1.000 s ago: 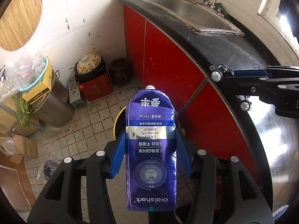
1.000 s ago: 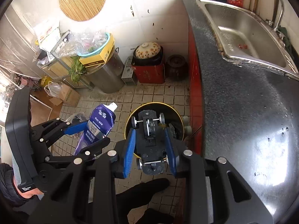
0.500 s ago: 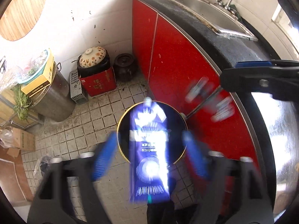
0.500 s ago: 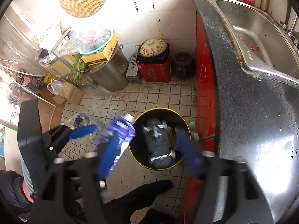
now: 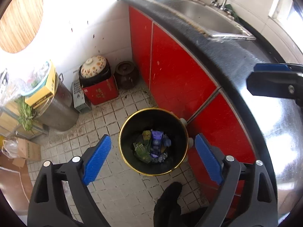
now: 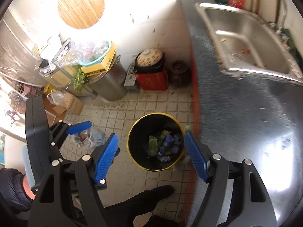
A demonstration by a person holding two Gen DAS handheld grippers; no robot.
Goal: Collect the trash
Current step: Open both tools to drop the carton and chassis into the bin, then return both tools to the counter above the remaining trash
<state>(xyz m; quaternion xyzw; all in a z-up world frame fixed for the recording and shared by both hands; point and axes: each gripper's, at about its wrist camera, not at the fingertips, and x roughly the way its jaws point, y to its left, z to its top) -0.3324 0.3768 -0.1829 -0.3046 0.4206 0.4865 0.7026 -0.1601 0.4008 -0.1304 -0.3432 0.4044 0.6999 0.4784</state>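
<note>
A black trash bin [image 5: 132, 162] with a gold rim stands on the tiled floor [image 5: 106, 124], just beside the red cabinet doors [image 5: 176, 71] under the dark bench [image 5: 233, 60]. Its far side touches or nearly touches the cabinet front. At its bottom lies a purple toothpaste tube [image 5: 155, 145], label up, among green packets [image 5: 141, 149] and crumpled bluish scraps; what lies under them cannot be made out. The left tool [image 5: 153, 158] hangs above the bin mouth, pointing steeply down. Its blue pads [image 5: 96, 158] stand wide apart, having just been opening, with nothing between them and nothing touched. The right tool [image 6: 150, 158] hangs over the same bin. It is likewise spread and empty, its jaws having just opened too. In the right wrist view the left tool sits to the near left. A dark shoe [image 5: 168, 198] shows on the floor near the bin.
</note>
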